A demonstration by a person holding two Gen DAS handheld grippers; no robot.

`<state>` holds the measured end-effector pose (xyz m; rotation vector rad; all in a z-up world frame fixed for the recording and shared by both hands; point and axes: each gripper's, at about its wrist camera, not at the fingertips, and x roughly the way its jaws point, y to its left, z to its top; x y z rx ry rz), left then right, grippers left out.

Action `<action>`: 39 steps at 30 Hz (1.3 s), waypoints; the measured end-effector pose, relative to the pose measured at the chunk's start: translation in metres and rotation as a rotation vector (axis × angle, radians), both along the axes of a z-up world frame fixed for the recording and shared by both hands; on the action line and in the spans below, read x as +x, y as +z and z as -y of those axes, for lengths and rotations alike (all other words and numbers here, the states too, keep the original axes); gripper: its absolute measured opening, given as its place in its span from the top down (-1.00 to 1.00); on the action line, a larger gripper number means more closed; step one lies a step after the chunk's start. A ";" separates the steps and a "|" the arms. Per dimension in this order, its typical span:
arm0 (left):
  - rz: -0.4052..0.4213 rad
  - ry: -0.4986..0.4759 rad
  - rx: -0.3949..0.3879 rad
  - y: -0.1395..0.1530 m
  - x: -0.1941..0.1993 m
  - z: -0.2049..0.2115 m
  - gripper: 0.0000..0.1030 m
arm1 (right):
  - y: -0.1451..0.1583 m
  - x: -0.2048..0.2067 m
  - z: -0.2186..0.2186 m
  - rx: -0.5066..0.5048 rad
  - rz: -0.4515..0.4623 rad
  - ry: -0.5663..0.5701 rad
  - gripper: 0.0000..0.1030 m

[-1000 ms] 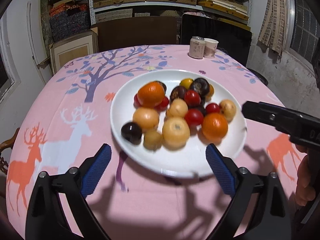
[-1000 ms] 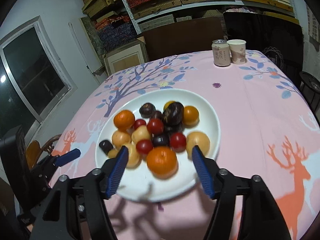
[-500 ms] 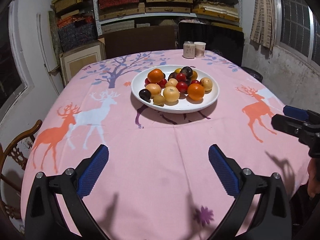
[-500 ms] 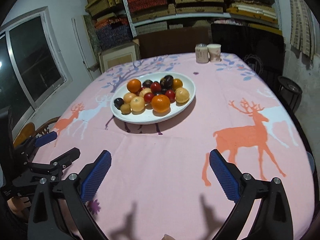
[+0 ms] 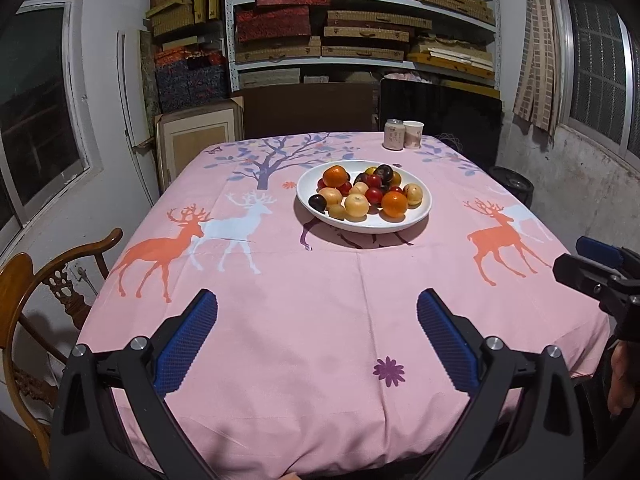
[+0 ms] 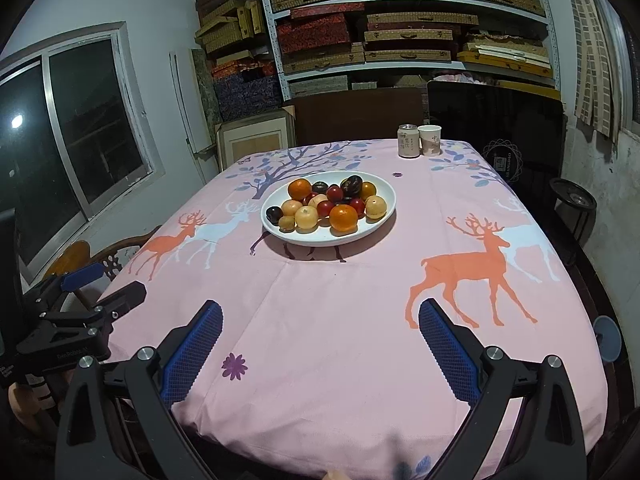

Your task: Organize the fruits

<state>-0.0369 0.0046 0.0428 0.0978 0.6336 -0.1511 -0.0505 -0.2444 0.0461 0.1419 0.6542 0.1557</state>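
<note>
Both grippers hang wide open and empty over the near edge of the table, well short of the fruit plate.

The left gripper [image 5: 316, 334] tilts downward over the pink deer-print tablecloth [image 5: 320, 320], its 2 blue pads spread far apart with only cloth between them; the right gripper [image 6: 320, 342] sits in the same downward tilt, jaws equally wide, nothing held. Each shows at the edge of the other's view, side by side, with part of a hand [image 5: 620, 376] under the right one. The white plate [image 5: 420, 212] sits past mid-table, piled with fruits [image 5: 362, 196]: oranges, yellow, red and dark ones. A can [image 6: 408, 141] and paper cup [image 6: 430, 140] touch at the far edge.
</note>
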 end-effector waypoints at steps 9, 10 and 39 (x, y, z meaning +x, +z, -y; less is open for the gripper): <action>0.012 0.027 0.007 0.004 -0.004 -0.005 -0.90 | -0.001 -0.007 0.001 -0.003 0.008 -0.017 -0.92; 0.009 0.031 0.006 0.004 -0.003 -0.005 -0.90 | -0.001 -0.007 0.001 -0.005 0.008 -0.018 -0.92; 0.040 0.072 0.039 0.000 0.006 -0.007 -0.90 | -0.006 -0.006 0.000 -0.006 0.014 -0.030 -0.92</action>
